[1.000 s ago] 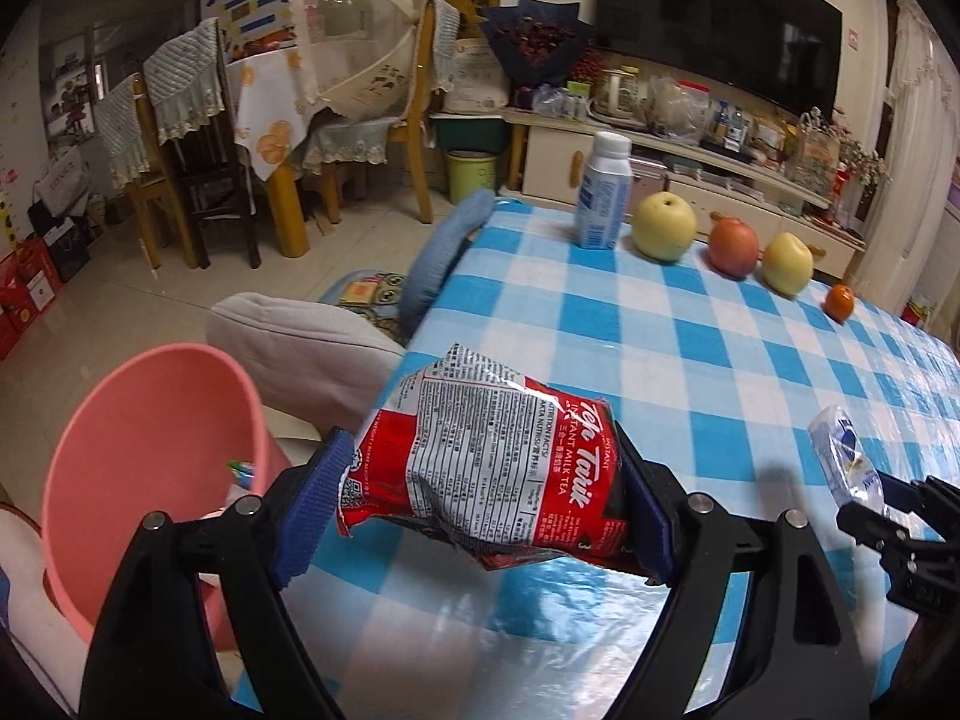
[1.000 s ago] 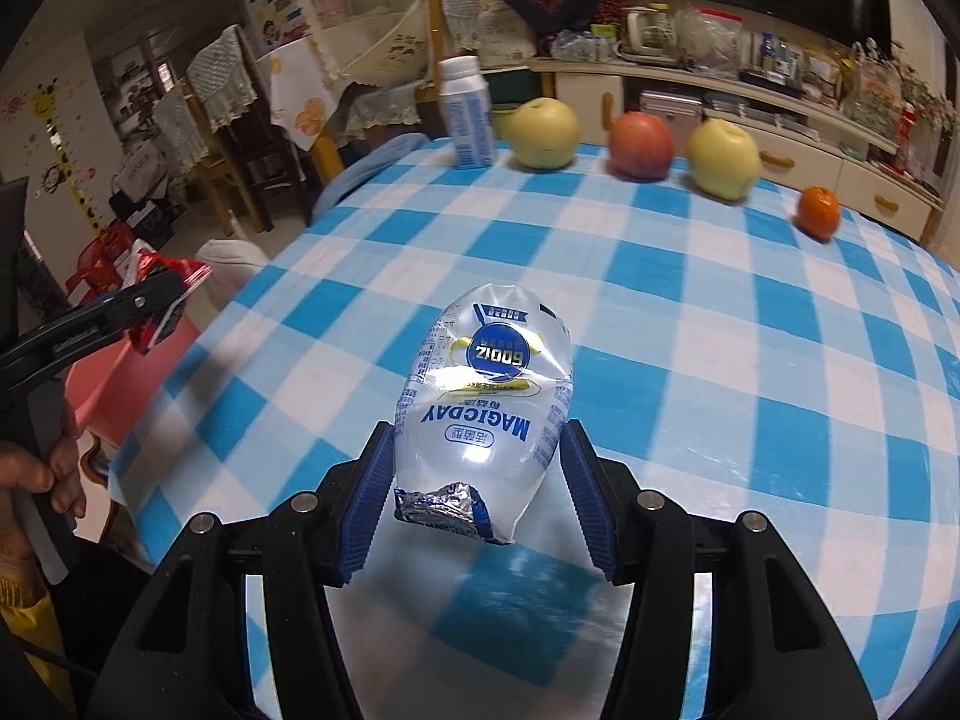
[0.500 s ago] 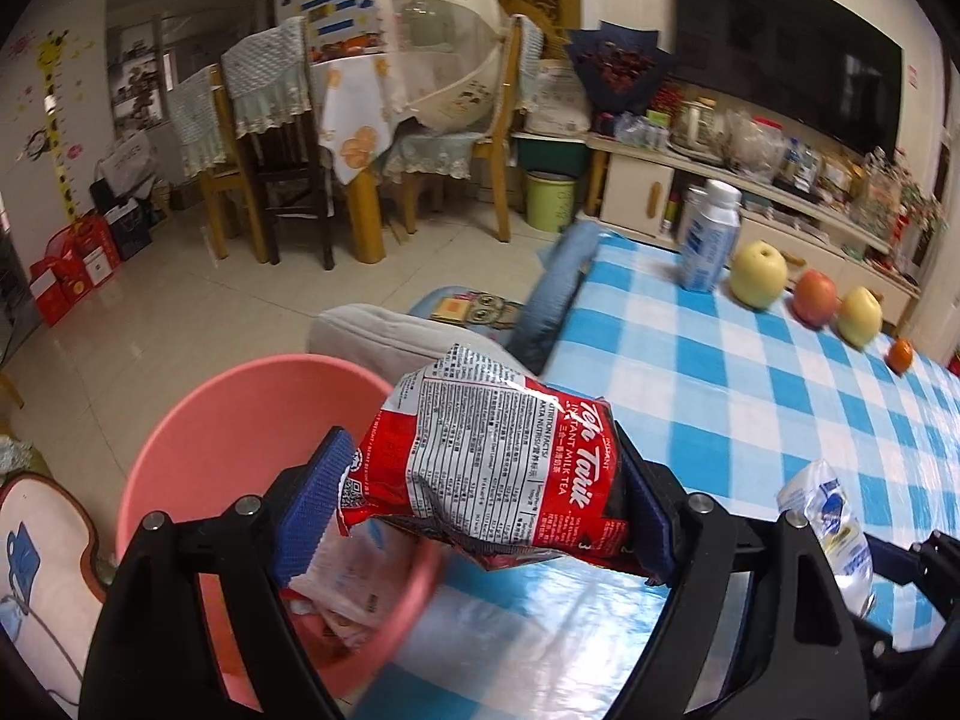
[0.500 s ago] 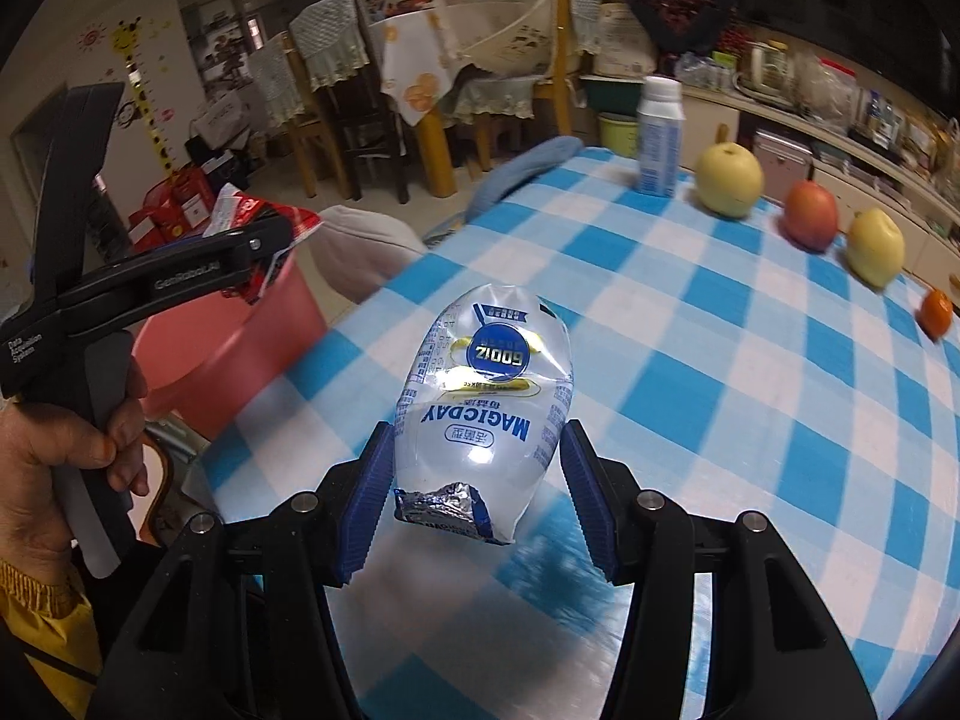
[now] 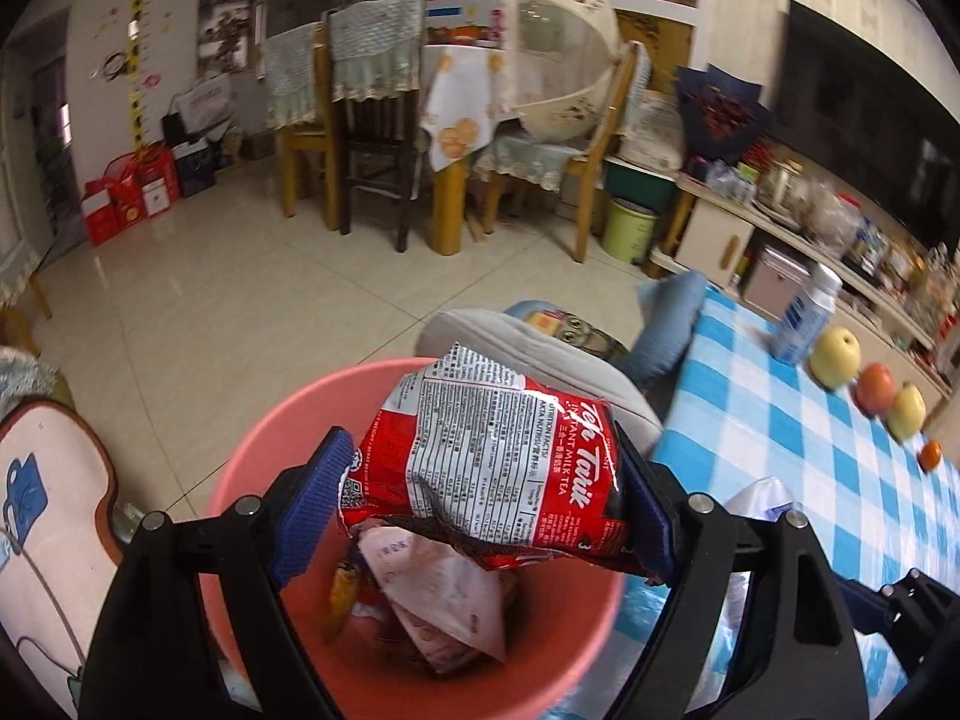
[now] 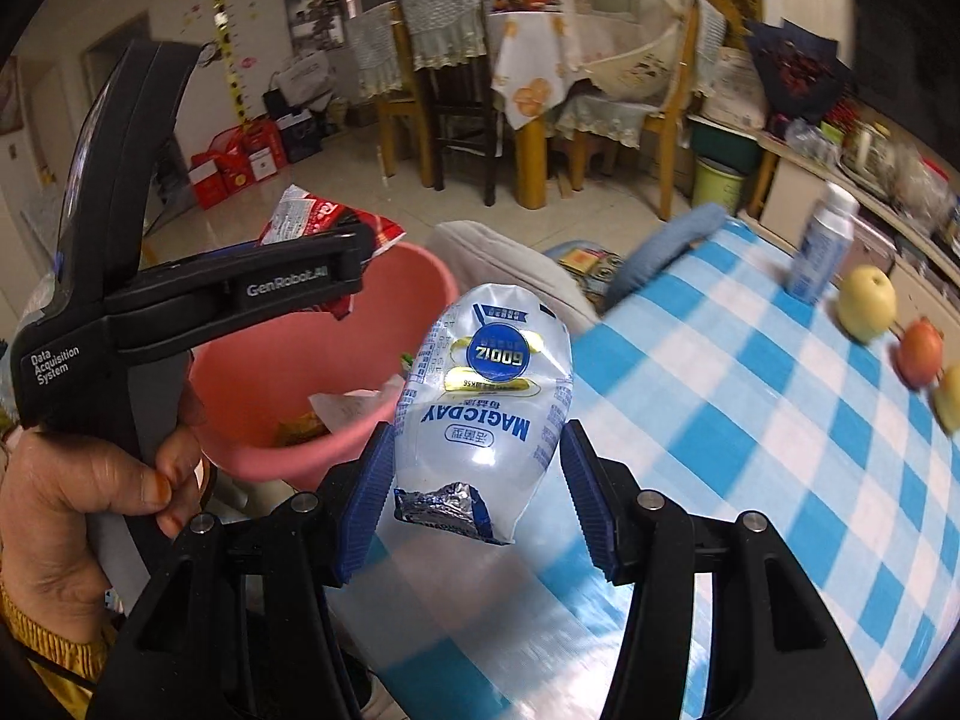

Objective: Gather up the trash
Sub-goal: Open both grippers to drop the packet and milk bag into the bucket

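My left gripper (image 5: pixel 474 510) is shut on a red Teh Tarik milk tea wrapper (image 5: pixel 492 462) and holds it right above the open pink bin (image 5: pixel 252 456), which holds several wrappers. In the right wrist view the left gripper (image 6: pixel 354 264) and red wrapper (image 6: pixel 312 216) hang over the bin (image 6: pixel 270 372). My right gripper (image 6: pixel 474 492) is shut on a clear Magicday pouch (image 6: pixel 486 396), above the table's left edge, just right of the bin.
The blue-checked table (image 6: pixel 750 450) carries a white bottle (image 6: pixel 819 252), a yellow pear (image 6: pixel 867 303), more fruit (image 5: pixel 876 390) and a small orange (image 5: pixel 931 456). A grey cushioned seat (image 5: pixel 528 348) stands beside the bin. Chairs and a dining table (image 5: pixel 456 96) stand beyond on the tiled floor.
Both grippers have swung left, off the table toward the bin. The red wrapper now hangs over the bin's opening; the pouch has come to the table's edge.
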Action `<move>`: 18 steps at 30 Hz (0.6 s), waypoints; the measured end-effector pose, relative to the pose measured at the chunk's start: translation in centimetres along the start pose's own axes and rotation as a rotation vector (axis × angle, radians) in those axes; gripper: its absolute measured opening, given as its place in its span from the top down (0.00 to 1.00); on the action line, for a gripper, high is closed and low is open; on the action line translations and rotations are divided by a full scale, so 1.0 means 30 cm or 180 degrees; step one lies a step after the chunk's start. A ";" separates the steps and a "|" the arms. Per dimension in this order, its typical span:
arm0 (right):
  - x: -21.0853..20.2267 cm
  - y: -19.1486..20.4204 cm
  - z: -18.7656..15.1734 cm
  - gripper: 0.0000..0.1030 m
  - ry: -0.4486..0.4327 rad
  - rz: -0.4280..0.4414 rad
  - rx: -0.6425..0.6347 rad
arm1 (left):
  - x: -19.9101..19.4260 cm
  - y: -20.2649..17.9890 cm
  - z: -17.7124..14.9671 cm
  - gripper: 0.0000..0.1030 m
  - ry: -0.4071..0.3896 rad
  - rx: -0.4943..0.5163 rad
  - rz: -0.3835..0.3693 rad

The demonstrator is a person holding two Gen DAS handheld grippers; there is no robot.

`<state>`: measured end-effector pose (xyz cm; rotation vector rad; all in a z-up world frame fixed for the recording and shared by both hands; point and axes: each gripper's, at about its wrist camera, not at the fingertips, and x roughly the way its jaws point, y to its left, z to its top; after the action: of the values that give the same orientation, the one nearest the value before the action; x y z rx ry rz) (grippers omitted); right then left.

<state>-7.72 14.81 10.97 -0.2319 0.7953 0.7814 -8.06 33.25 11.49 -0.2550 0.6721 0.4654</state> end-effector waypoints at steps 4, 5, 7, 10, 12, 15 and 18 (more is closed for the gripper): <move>0.065 0.072 0.042 0.45 0.0039 0.0062 -0.0146 | 0.016 0.053 0.008 0.20 0.0016 -0.0077 0.0088; 0.078 0.090 0.050 0.45 0.0045 0.0071 -0.0182 | 0.020 0.068 0.009 0.20 0.0020 -0.0109 0.0100; 0.107 0.120 0.064 0.45 0.0056 0.0088 -0.0259 | 0.025 0.094 0.013 0.20 0.0030 -0.0167 0.0107; 0.152 0.162 0.075 0.45 0.0083 0.0044 -0.0390 | 0.036 0.128 0.019 0.19 0.0047 -0.0239 0.0160; 0.187 0.184 0.074 0.41 0.0112 0.0015 -0.0486 | 0.047 0.140 0.022 0.17 0.0067 -0.0250 0.0250; 0.205 0.203 0.057 0.19 0.0098 -0.0037 -0.0566 | 0.048 0.160 0.028 0.14 0.0054 -0.0297 0.0328; 0.200 0.200 0.037 0.17 0.0051 -0.0161 -0.0554 | 0.044 0.170 0.030 0.08 0.0026 -0.0369 0.0344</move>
<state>-8.67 22.78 8.01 -0.4129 0.7344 0.8025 -9.17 38.43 10.92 -0.3311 0.6699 0.6080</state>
